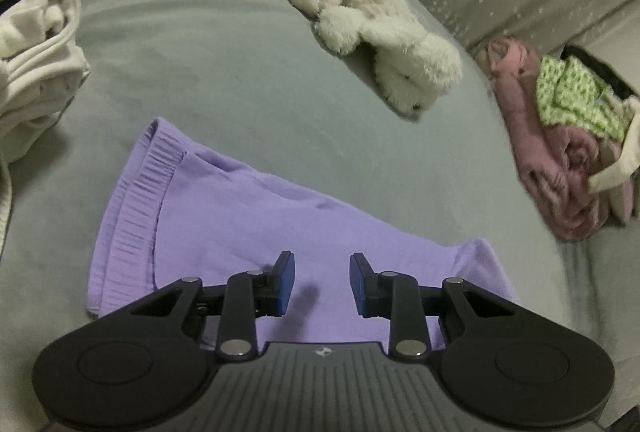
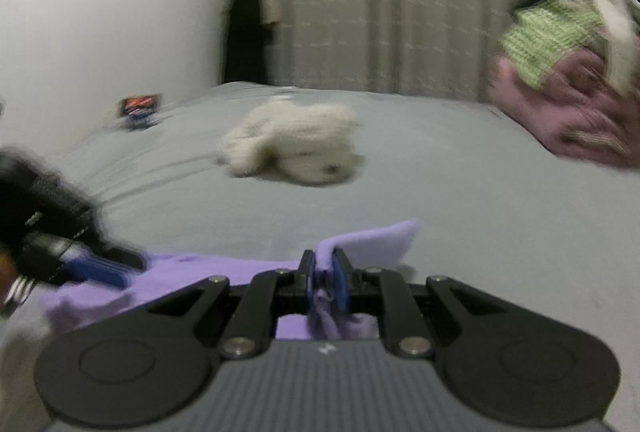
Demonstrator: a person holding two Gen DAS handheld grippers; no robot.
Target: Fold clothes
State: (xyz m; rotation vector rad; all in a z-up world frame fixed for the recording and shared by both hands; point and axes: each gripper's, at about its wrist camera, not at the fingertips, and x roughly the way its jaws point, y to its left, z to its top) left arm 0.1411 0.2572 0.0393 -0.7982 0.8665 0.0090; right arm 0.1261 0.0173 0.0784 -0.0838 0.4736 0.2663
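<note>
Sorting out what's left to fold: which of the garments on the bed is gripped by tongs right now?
The purple garment, lying nearest: the right tongs pinch a fold of it. The white clothes pile and pink bundle lie untouched.

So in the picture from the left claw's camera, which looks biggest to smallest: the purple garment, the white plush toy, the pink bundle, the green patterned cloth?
1. Purple garment, though it lies nearest the camera, which flatters it.
2. and 3. White plush toy and pink bundle look about alike, so no ranking.
4. Green patterned cloth, clearly smallest.
</note>
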